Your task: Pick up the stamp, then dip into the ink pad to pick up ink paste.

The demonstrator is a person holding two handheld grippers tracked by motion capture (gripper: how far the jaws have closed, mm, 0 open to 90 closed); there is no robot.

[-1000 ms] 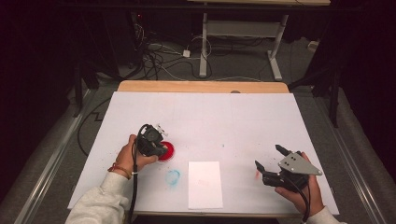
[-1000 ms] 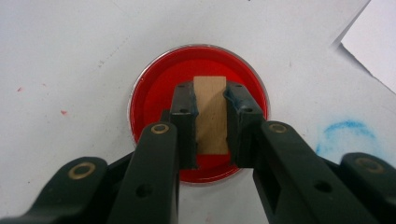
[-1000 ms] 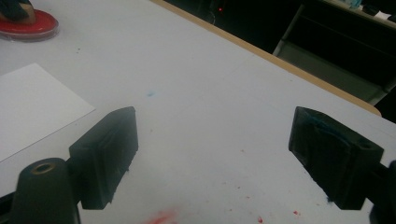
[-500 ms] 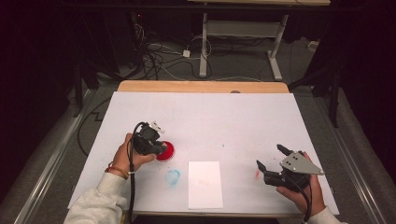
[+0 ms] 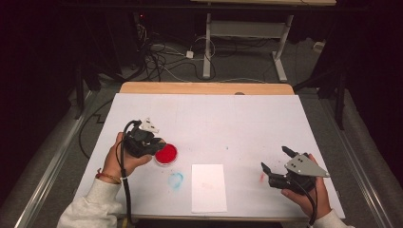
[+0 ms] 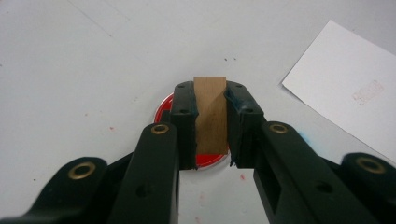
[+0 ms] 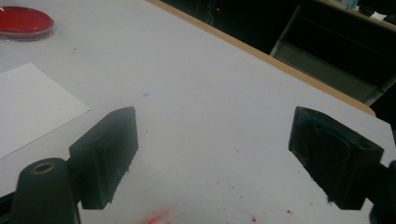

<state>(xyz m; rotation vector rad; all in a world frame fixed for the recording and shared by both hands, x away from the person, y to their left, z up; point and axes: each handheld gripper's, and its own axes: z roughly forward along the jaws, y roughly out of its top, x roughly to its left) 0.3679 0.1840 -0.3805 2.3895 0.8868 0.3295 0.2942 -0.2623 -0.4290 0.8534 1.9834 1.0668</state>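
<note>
One wooden stamp block (image 6: pixel 210 114) is clenched in your left tool (image 6: pixel 211 95), directly above the red ink pad (image 5: pixel 166 154), left of centre in the high view. Keep it vertical, carry it level to the white paper (image 5: pixel 208 187), lower centre, then press square w/o sliding. Right tool (image 5: pixel 274 164) is released, holding nothing.

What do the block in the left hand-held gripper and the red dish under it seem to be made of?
Block: likely wood, matte tan with faint grain and square edges. Red dish: a shallow round ink pad, probably clear plastic or metal; pale shiny rim around a flat red fill, material uncertain. The left hand-held gripper clamps the block.
</note>
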